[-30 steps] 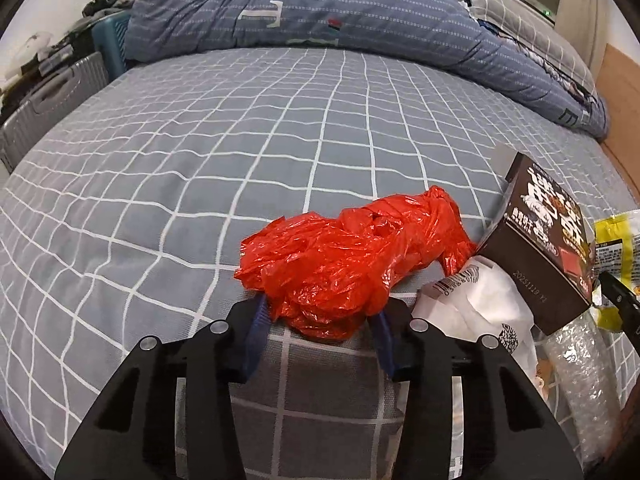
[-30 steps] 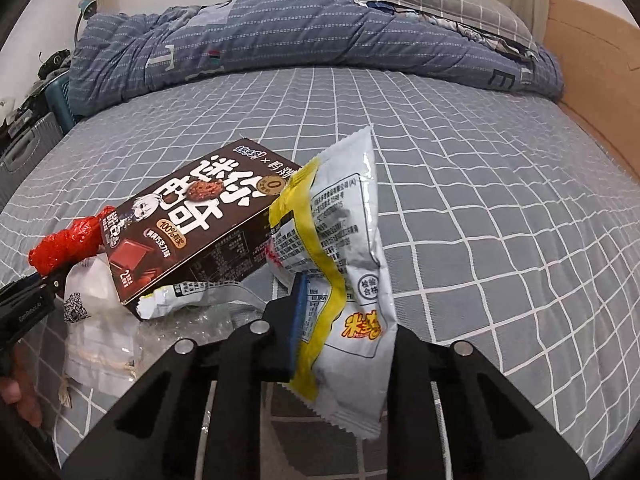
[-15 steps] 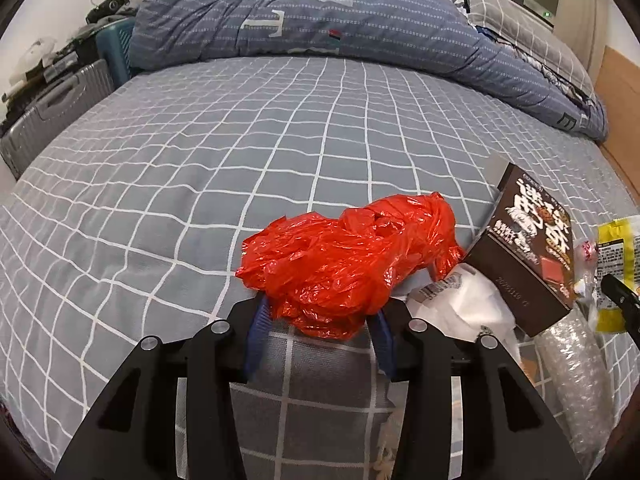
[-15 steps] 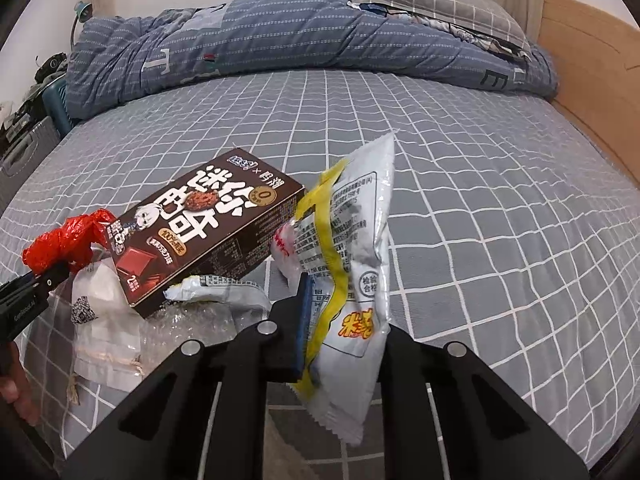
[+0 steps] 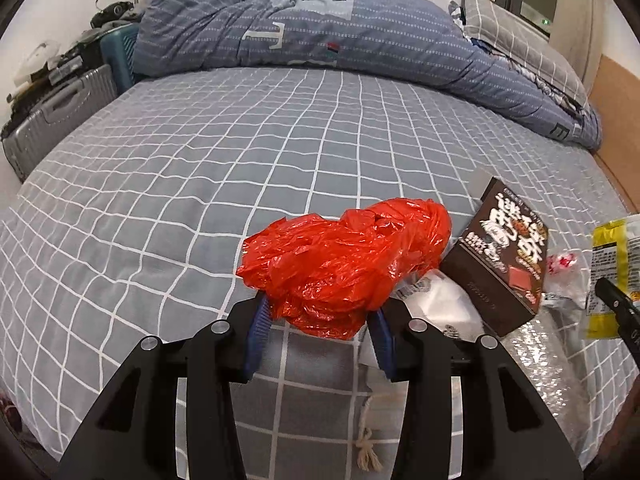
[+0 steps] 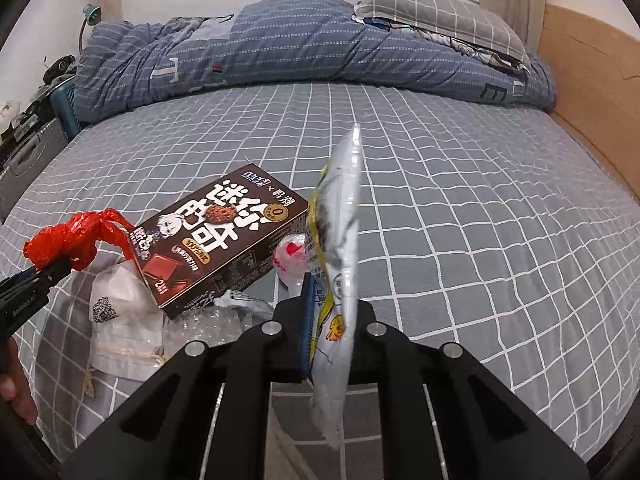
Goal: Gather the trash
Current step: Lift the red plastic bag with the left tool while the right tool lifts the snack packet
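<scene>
Grey checked bed [image 6: 460, 208], bearing quilt [image 6: 280, 40], chocolate box [image 6: 216, 240], white pouch [image 6: 120, 320], bubble wrap [image 5: 552, 372].

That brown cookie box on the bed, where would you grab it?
Probably across the brown box's narrow thickness at its raised near end, coming from the front. It lies tilted, propped on the white bag and bubble wrap, so that edge stands clear of the bedsheet. Both hand-held grippers are already full.

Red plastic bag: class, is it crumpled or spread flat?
Crumpled. The red plastic bag is a wrinkled, bunched lump pinched in the left hand-held gripper.
</scene>
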Available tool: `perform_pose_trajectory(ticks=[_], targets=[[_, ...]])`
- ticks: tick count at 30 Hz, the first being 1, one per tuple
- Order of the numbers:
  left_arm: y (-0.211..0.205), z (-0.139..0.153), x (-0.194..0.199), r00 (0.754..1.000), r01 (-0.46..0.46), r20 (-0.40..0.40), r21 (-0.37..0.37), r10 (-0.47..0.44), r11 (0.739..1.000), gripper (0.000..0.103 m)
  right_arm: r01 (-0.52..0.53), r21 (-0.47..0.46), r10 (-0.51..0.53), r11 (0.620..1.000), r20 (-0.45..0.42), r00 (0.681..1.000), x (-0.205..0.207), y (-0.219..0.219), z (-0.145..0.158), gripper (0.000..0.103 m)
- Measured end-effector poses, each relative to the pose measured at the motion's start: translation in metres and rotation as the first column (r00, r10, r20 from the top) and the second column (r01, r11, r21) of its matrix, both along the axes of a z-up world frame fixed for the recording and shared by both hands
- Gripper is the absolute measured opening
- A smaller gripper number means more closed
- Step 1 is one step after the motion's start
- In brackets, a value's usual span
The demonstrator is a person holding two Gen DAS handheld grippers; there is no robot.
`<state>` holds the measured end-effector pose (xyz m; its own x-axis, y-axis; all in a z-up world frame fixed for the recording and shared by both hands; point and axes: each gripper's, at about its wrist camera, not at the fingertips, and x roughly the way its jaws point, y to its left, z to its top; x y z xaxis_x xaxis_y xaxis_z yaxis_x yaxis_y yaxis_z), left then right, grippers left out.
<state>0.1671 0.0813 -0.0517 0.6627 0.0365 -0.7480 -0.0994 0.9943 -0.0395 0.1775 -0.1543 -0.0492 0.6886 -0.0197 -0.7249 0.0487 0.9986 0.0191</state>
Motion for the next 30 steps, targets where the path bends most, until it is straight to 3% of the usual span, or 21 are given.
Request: perform_pose_trajectory(ticks=[10,19,30], targets=[[-0.003,0.013,-0.018,1.0,0.0,0.026,0.013,0.0,1.0,0.043,-0.042,-0.001,0.042,0.999,0.018,0.999,-0.016,0.007,0.012,0.003],[0.001,0.023,-0.045,0.998,-0.034,0.061,0.015,0.033,0.999,0.043,-0.101,0.098,0.098,0.99,0.034,0.995,-0.033,0.003,0.017,0.003],[0.001,0.032,-0.082,0.996,-0.033,0.079,-0.01,0.034,0.999,0.043,-0.131,0.083,0.128,0.988,0.038,0.991,-0.059,0.016,0.019,0.003]])
